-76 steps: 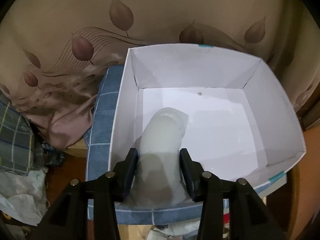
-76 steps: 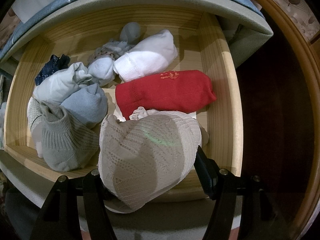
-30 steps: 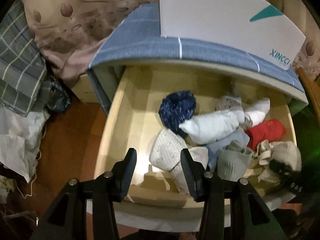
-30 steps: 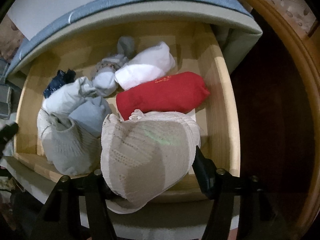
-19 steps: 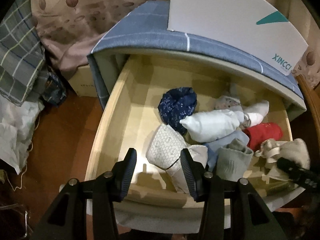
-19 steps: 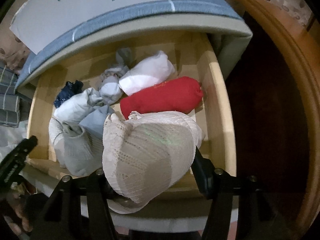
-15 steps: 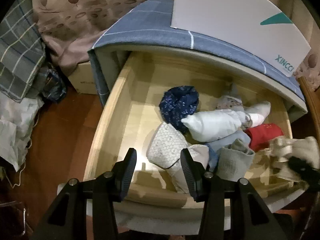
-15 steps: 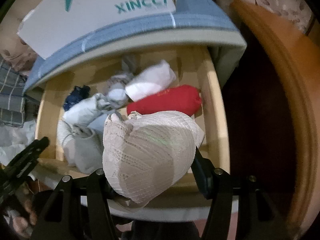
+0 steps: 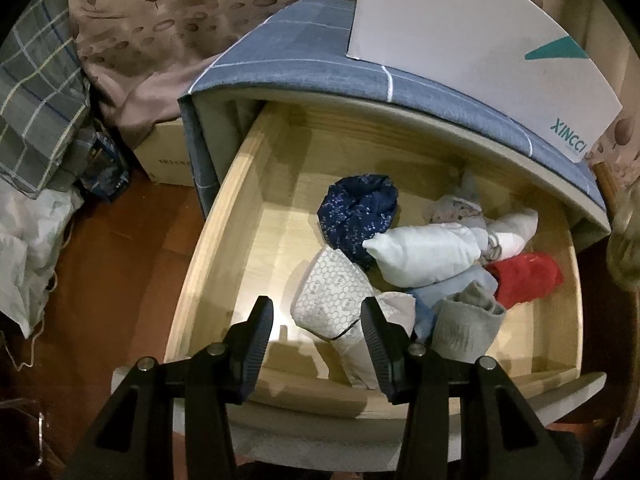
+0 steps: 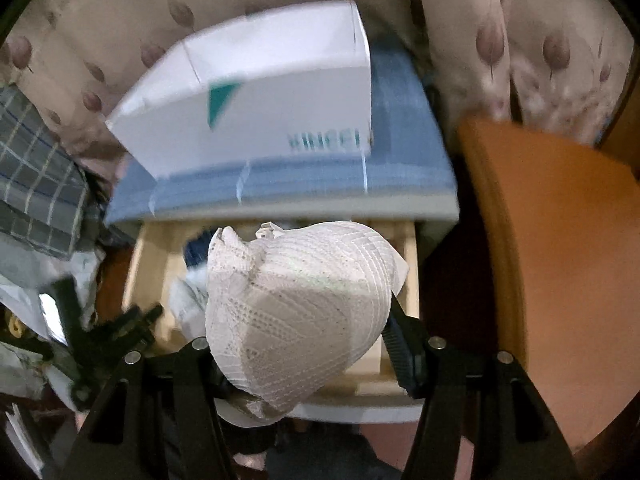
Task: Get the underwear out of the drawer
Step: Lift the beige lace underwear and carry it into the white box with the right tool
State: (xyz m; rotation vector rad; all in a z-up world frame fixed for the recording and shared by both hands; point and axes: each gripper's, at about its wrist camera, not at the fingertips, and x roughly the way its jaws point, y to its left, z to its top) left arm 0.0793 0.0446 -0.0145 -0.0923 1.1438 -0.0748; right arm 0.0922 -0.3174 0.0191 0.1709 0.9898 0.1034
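One lacy cream bundle (image 10: 296, 312), rounded.

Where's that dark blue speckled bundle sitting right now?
In the left wrist view, the dark blue bundle lies mid-drawer toward the back, touching the white roll on its right.

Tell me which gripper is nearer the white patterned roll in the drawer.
Left. The left gripper hovers open just above the white patterned roll; the right gripper, clamped on a cream knit bundle, is raised above the drawer.

a white carton (image 9: 472, 40) printed with teal sits on the blue checked cover (image 9: 320, 64); left of the cover, leaf-print cloth (image 9: 152, 40) and plaid fabric (image 9: 36, 92).
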